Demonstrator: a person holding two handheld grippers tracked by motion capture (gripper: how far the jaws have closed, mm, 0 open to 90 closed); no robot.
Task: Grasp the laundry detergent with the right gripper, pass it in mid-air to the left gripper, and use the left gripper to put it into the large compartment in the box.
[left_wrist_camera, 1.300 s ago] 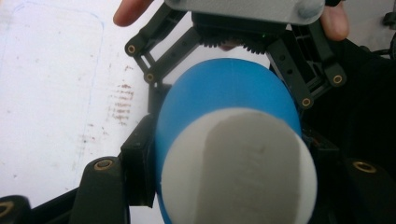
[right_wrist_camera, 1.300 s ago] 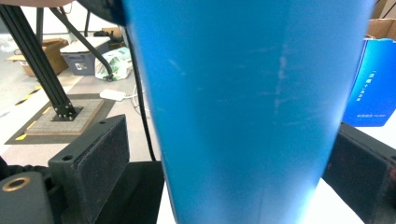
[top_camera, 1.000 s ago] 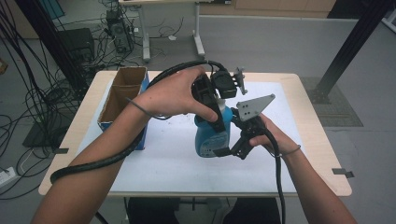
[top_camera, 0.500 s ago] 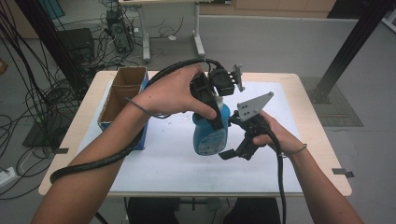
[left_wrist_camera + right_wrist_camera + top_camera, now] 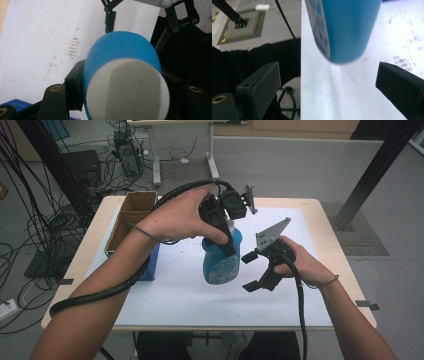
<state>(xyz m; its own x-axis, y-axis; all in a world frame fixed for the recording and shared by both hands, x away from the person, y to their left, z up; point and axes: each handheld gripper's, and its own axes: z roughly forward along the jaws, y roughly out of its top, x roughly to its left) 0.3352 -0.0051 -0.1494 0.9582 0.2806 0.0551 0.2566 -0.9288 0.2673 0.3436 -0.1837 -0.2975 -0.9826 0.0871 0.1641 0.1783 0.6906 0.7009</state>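
I have the left claw [image 5: 226, 232] pinching the blue bottle [image 5: 221, 260] near its top, its black jaws pressed against both sides just below the white cap [image 5: 130, 92]. The bottle hangs upright over the middle of the table [image 5: 330, 220], above the white sheet [image 5: 180, 290] that covers most of it; from the right claw's view its rounded base sits clear of the sheet, with a soft shadow under it. My right claw [image 5: 251, 270] is just beside the bottle's lower half, on its right, with jaws spread wide and nothing between the pads; in its own view the bottle's base hangs ahead of the two open jaws, touching neither. The grey three-cornered plate [image 5: 272, 234] on that claw points up toward the bottle's shoulder. At the table's left edge stands an open cardboard box [image 5: 131, 215], with a blue box [image 5: 151, 265] against its near side.
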